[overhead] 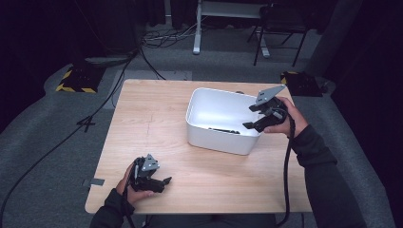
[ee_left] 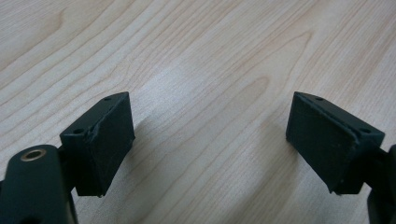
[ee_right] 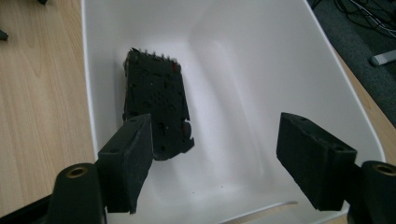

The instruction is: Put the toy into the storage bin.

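Observation:
A white bin (overhead: 196,110) stands on the right half of the wooden table (overhead: 152,118). Inside it a flat black part with small red spots (ee_right: 156,105) lies against the bin's wall (ee_right: 88,74); the high view shows it as a dark strip (overhead: 223,129). My right gripper (overhead: 250,118) hovers over the bin's right rim and points into it. Its jaws stand apart (ee_right: 215,158) with nothing between them, the part lying beyond the left pad (ee_right: 128,163). My left gripper (overhead: 166,181) rests low near the table's front left, open (ee_left: 210,140) over bare wood.
Beyond the table's far edge are a chair (overhead: 278,23), a desk leg (overhead: 197,28), floor cables (overhead: 157,38) and two yellow-and-black striped bases (overhead: 78,78). A cable (overhead: 287,161) trails from the right gripper down over the front edge.

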